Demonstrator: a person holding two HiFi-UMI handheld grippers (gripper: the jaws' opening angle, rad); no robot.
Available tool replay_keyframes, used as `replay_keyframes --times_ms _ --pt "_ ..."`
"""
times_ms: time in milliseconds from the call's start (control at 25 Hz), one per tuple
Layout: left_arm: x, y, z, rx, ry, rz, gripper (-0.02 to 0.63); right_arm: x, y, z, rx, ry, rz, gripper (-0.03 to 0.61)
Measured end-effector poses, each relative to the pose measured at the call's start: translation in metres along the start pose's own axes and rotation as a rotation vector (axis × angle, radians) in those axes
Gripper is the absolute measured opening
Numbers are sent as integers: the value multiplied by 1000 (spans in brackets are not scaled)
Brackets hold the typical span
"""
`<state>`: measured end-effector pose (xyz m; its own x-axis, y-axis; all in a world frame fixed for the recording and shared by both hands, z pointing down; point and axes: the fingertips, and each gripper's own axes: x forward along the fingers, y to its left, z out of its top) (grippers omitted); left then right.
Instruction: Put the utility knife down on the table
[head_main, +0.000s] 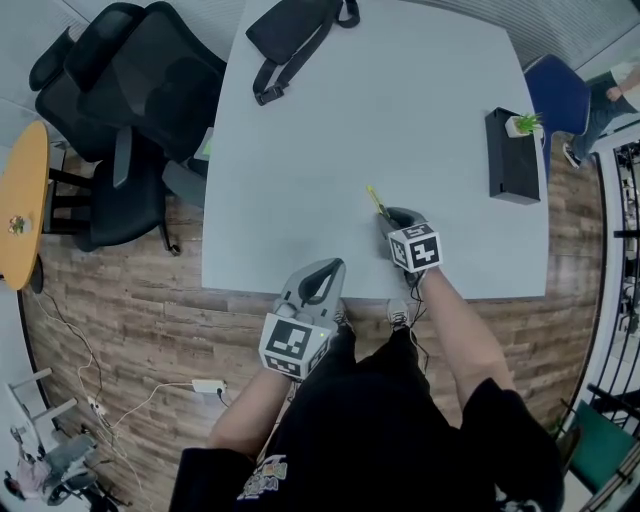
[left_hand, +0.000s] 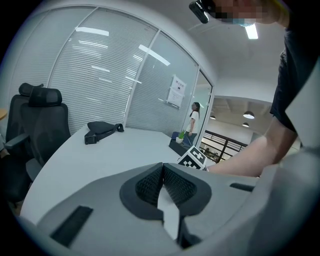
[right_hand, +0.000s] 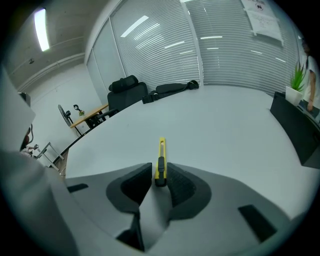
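Note:
The yellow utility knife (head_main: 377, 201) sticks out forward from my right gripper (head_main: 398, 220), which is shut on its rear end over the near right part of the white table (head_main: 330, 130). In the right gripper view the knife (right_hand: 161, 152) is pinched between the dark pads of that gripper (right_hand: 160, 169), its tip pointing away over the tabletop. Whether it touches the surface I cannot tell. My left gripper (head_main: 318, 281) hovers at the table's front edge, shut and holding nothing; its pads meet in the left gripper view (left_hand: 163, 169).
A black bag (head_main: 295, 30) lies at the table's far side. A black box (head_main: 514, 158) with a small potted plant (head_main: 523, 123) stands at the right edge. Black office chairs (head_main: 130, 100) crowd the left, beside a round wooden table (head_main: 22, 200). A blue chair (head_main: 558, 95) is far right.

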<state>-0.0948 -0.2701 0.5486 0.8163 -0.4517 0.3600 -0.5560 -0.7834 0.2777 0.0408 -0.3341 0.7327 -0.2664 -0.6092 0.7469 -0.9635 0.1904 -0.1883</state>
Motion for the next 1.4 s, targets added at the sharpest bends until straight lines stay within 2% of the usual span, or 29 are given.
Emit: replay_keyframes --times_ms 160,360,520,760,1080,1400 --pt "-2 -4 2 10 -3 -6 6 -9 0 6 3 -30 -2 110" --pt "0 -13 8 20 -11 -10 6 -39 2 26 -5 -118 10 91" --pt "6 -26 17 30 -31 -10 6 -81 6 56 -27 -243 36 3" --pt "13 -53 41 47 -86 12 6 -169 20 106 -75 -467 130 3" --pt "11 -93 82 62 -200 116 6 -284 40 142 -211 -651 267 3" --pt "-3 -139 99 68 -286 255 6 -352 40 137 -308 -717 380 3"
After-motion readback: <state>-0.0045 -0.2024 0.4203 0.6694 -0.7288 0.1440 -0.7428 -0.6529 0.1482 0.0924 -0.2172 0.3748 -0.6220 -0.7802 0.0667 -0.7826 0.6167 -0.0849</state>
